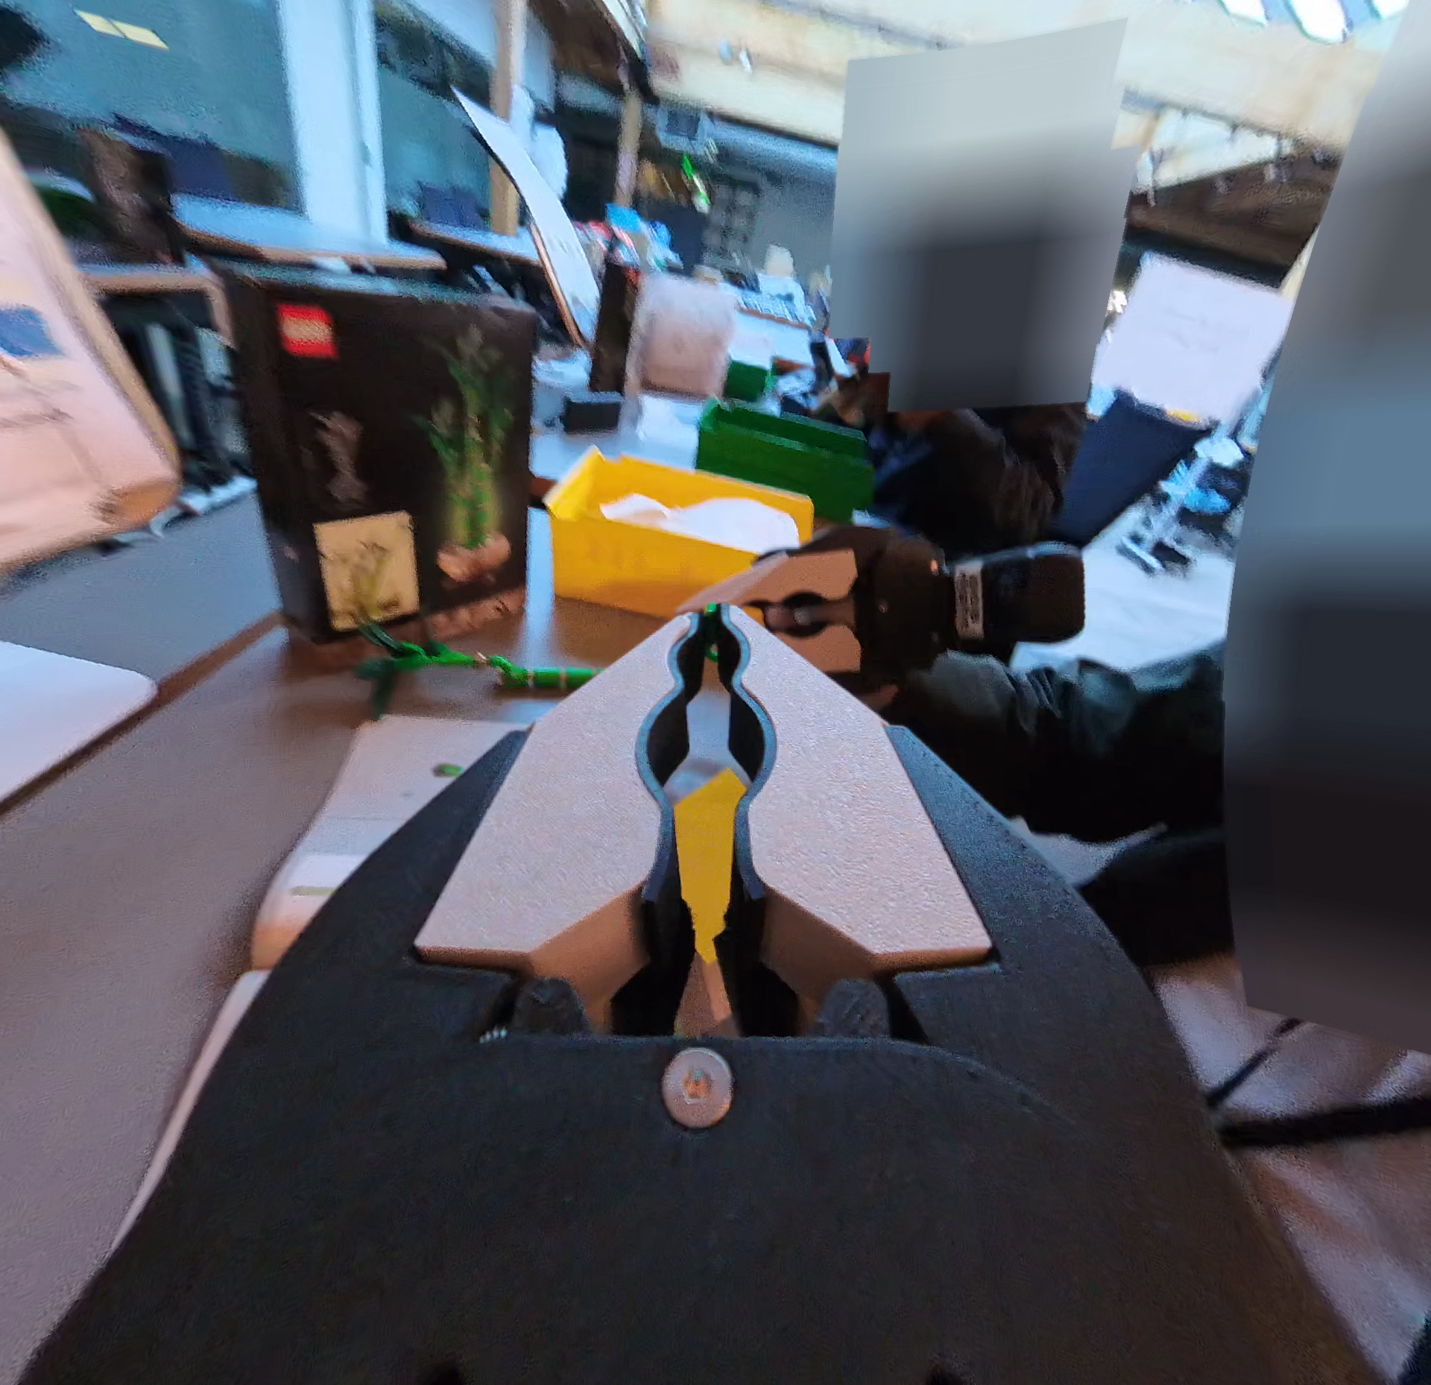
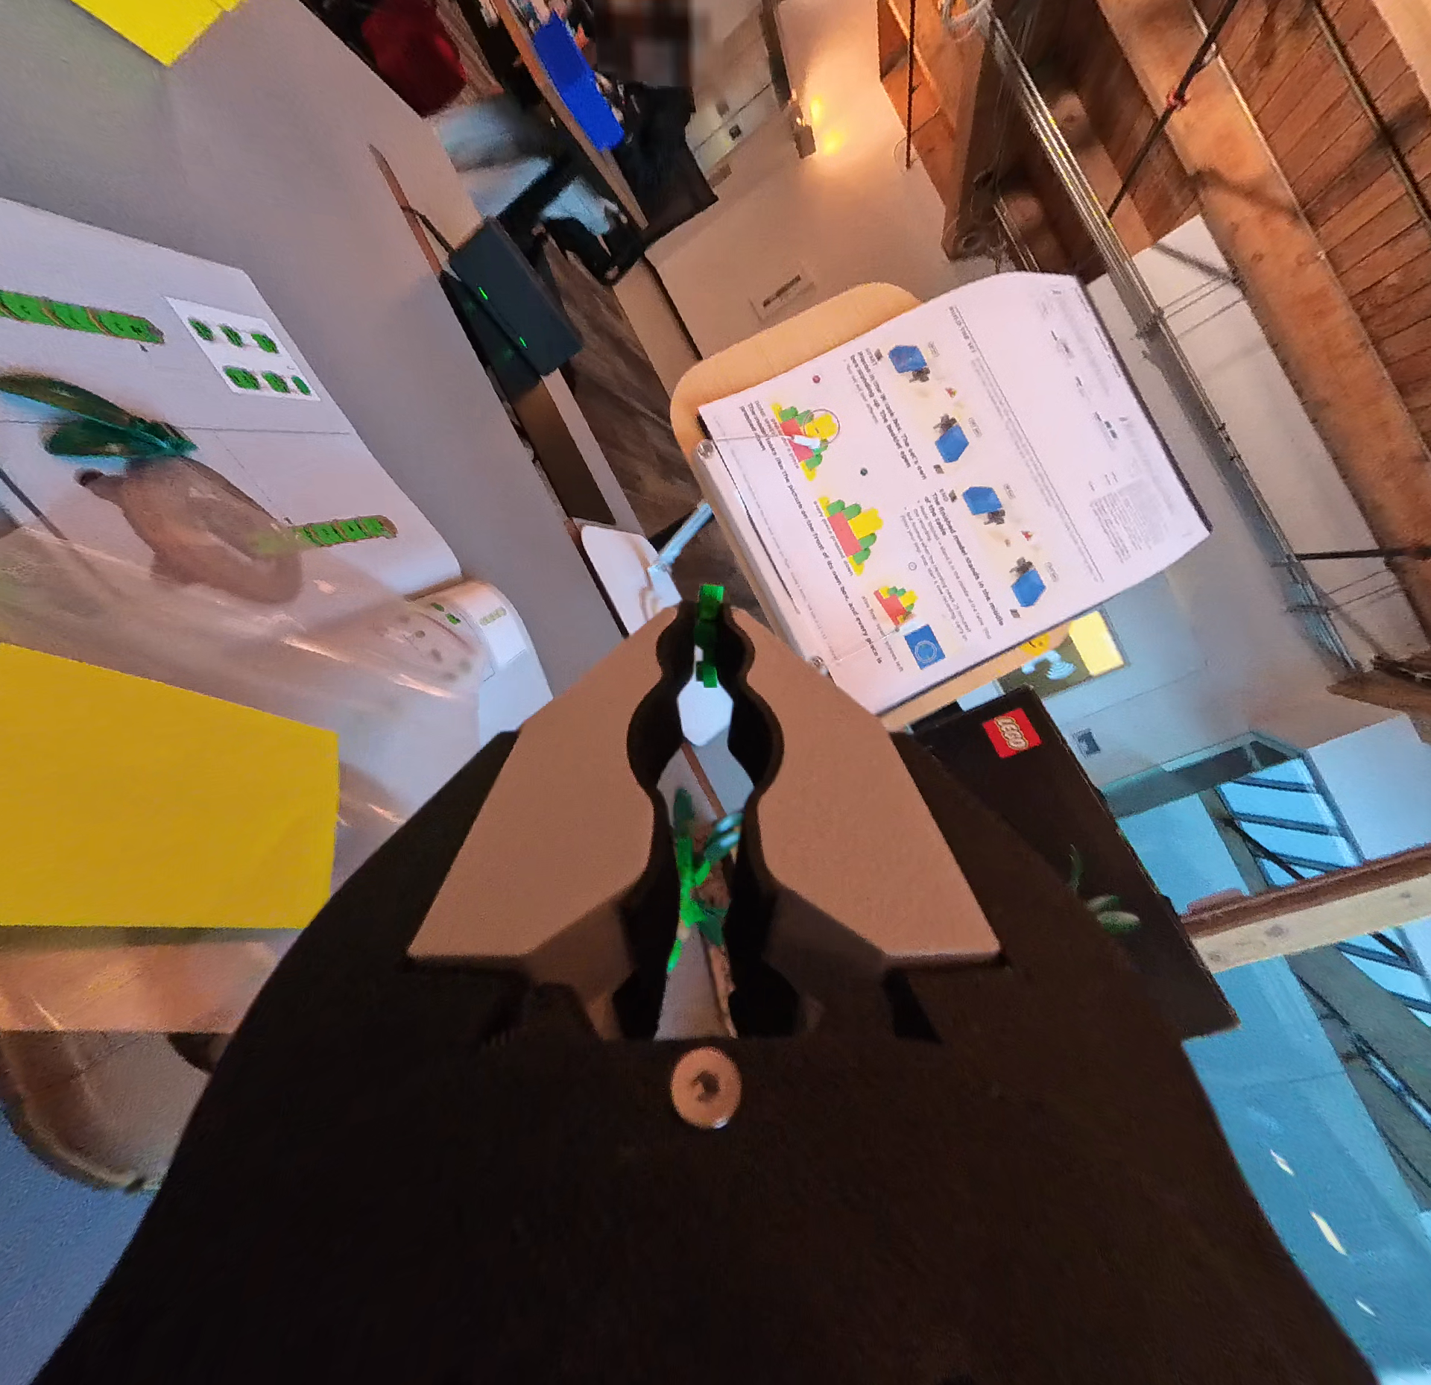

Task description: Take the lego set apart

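We see the brown table (image 1: 155, 844) first, with a black box (image 1: 387, 457) standing upright near its far edge and a yellow bin (image 1: 643, 550) just right of the box, white paper lying inside the bin. Behind the bin sits a green tray (image 1: 782, 449). A white booklet (image 1: 403, 775) lies flat on the table, partly under the left gripper (image 1: 716, 620).

On the table in front of the box lies the green stem (image 1: 480, 662), a thin run of leaves and segments (blurred, so we cannot count its parts).

The left gripper's jaws are closed at the tips, pinching a small green piece (image 1: 711, 639). The right gripper (image 2: 708, 612) meets it tip to tip in the left wrist view; its jaws are likewise closed on a small green part (image 2: 708, 627), which pokes out past the tips. Whether the two hold one and the same part, we cannot tell.
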`<control>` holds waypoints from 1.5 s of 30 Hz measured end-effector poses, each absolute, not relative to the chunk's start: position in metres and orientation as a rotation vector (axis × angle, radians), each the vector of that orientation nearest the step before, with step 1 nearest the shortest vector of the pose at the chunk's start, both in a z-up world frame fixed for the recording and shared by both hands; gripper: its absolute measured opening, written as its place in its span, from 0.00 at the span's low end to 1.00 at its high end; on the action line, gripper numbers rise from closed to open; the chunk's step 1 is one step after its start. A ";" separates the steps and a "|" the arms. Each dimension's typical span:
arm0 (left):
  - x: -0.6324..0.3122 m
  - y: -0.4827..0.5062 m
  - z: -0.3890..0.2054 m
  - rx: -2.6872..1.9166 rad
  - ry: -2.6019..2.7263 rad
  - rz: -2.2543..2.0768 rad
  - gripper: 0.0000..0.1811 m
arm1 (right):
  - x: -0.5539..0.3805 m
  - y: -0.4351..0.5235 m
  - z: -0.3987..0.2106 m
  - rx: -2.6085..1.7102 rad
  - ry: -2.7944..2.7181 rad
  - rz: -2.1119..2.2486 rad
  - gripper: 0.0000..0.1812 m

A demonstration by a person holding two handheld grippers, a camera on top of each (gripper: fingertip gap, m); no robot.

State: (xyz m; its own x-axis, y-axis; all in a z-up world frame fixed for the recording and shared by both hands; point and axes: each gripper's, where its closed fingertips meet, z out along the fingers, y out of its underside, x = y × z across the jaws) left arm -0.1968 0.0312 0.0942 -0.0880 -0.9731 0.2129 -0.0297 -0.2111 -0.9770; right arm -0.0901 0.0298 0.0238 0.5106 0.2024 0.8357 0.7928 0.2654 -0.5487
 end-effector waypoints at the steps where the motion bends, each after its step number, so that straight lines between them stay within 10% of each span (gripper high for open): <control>1: -0.189 0.024 0.087 -1.348 1.239 -1.436 0.00 | -0.092 0.027 0.024 -1.273 -0.989 -0.458 0.03; 19: -0.173 -0.004 0.073 -1.323 1.253 -1.962 0.00 | -0.129 0.011 0.005 -1.209 -1.112 -0.222 0.02; 32: -0.185 0.033 0.019 -1.802 1.370 -1.384 0.01 | -0.229 -0.053 -0.058 -1.478 -1.436 0.539 0.02; 45: -0.213 0.063 0.009 -1.914 1.310 -1.317 0.01 | -0.264 -0.043 -0.140 -1.779 -1.754 0.404 0.12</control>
State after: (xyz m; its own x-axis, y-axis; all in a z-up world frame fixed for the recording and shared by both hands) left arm -0.2129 0.0628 0.0090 0.0834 -0.8916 0.4450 -0.4406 -0.4335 -0.7861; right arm -0.2639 -0.0433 -0.1400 0.0800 0.9778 0.1935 0.7948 0.0546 -0.6044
